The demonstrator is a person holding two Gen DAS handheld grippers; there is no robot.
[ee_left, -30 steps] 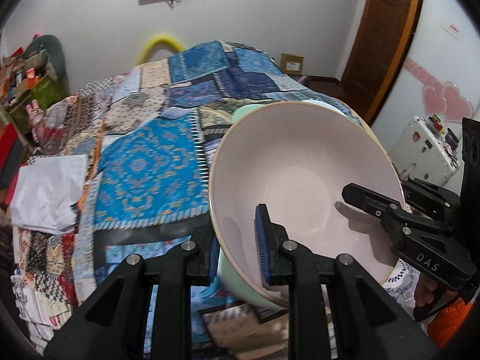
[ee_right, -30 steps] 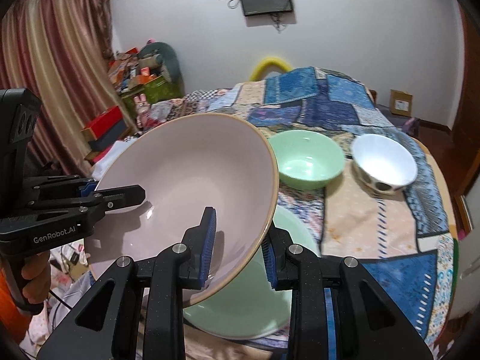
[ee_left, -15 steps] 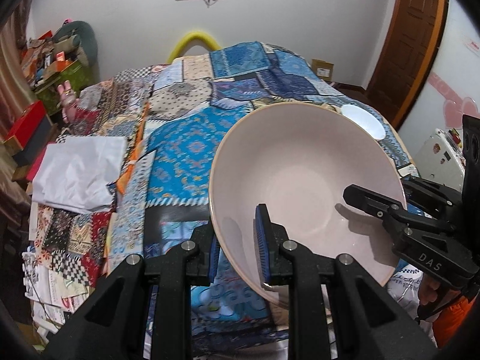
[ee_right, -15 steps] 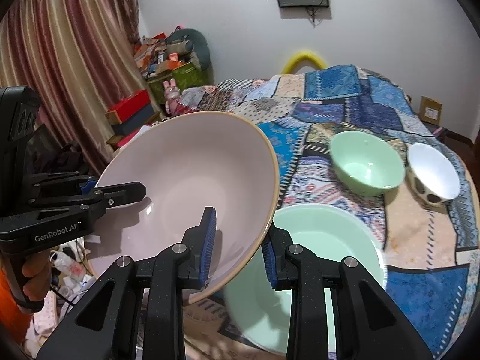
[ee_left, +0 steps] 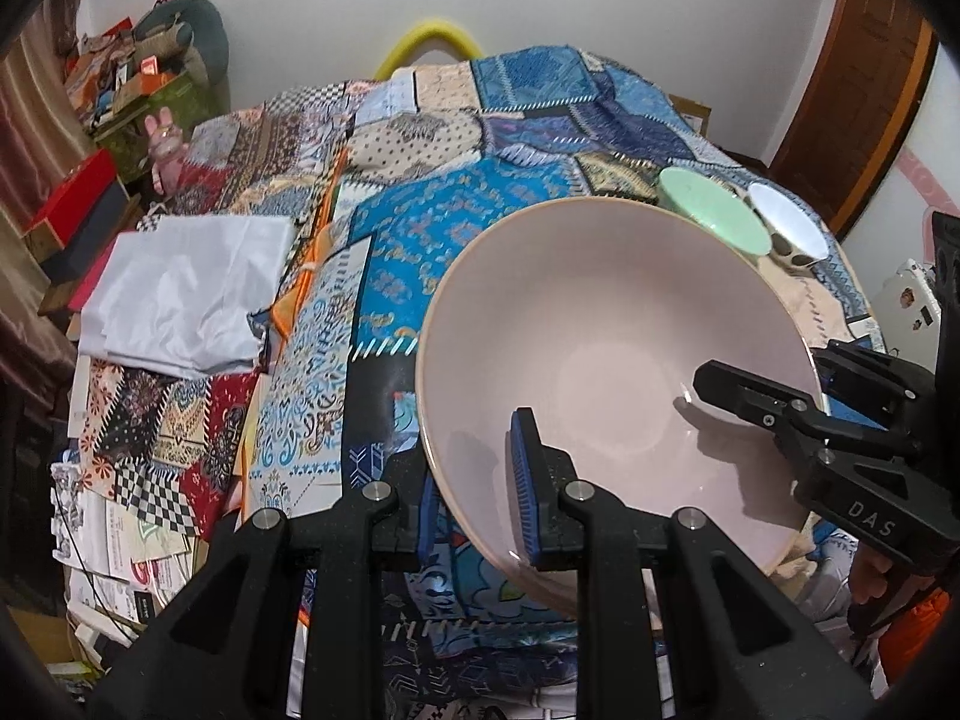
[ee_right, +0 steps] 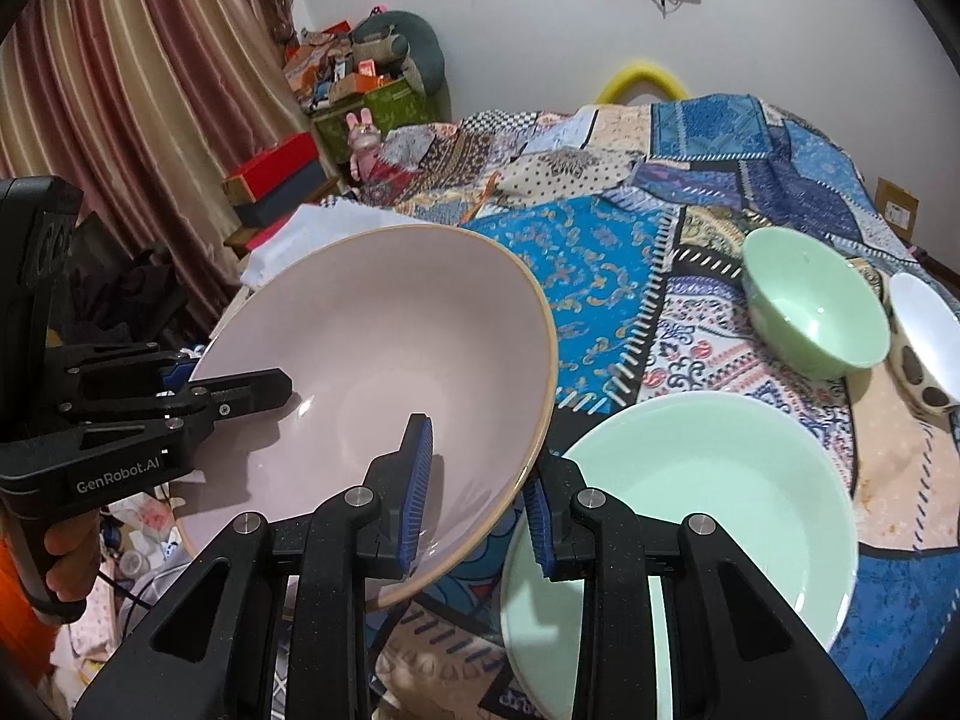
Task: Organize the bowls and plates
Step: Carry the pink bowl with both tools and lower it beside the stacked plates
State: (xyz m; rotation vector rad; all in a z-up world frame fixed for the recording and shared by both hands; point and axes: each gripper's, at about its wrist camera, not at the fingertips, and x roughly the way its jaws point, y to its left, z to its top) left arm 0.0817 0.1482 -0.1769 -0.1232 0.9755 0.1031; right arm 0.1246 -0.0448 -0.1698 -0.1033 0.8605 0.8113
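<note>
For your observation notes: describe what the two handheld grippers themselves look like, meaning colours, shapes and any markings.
Both are matte black plastic with silver screw heads and ribbed blue finger pads. The left gripper bears white "GenRobot.AI" lettering, seen in the right wrist view. The right gripper is marked "DAS", seen in the left wrist view. An orange sleeve shows below each handle.

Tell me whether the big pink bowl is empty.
Empty: the pink bowl shows a bare, clean inside, held at its rim by both grippers.

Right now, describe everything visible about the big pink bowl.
The pink bowl is wide, shallow and glossy, ceramic-looking, with a thin tan rim and nothing in it. It is held tilted above the patchwork cloth, beside the large green bowl. The left claw and right claw each pinch opposite rim edges.
</note>
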